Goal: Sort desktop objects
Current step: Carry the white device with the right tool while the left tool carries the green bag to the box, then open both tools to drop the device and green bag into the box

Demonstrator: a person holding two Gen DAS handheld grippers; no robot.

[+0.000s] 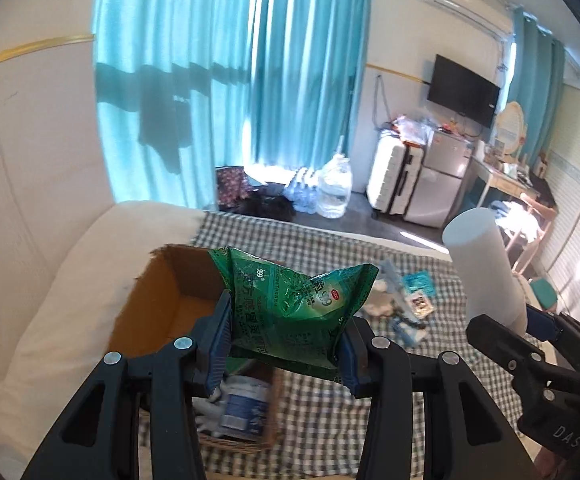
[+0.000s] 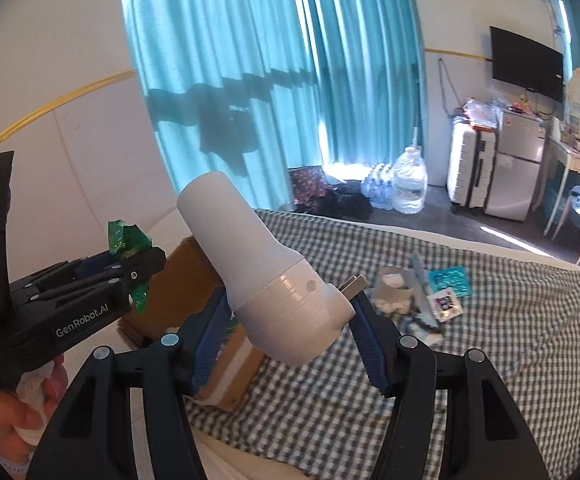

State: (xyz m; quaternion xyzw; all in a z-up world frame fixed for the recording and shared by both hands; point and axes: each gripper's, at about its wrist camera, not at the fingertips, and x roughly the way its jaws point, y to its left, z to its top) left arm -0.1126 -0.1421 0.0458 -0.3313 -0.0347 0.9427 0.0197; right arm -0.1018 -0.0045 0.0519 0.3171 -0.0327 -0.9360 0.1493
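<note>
My left gripper [image 1: 286, 336] is shut on a crumpled green packet [image 1: 293, 304] and holds it in the air over an open cardboard box [image 1: 162, 300] on the checked cloth [image 1: 313, 412]. My right gripper [image 2: 290, 320] is shut on a white plug-in device with metal prongs [image 2: 266, 280], held tilted above the cloth. The device also shows at the right of the left wrist view [image 1: 485, 272]. The left gripper [image 2: 130, 276] shows in the right wrist view with the green packet [image 2: 126, 240] in its jaws. Loose small items [image 2: 421, 296] lie in a pile further back on the cloth.
A wicker basket [image 1: 250, 440] holding a blue-labelled white container [image 1: 242, 404] sits below the left gripper. A white pillow [image 1: 50, 320] lies at the left. Beyond the bed are water bottles [image 1: 333, 188], a suitcase [image 1: 393, 176], a small fridge [image 1: 441, 176] and teal curtains [image 1: 226, 80].
</note>
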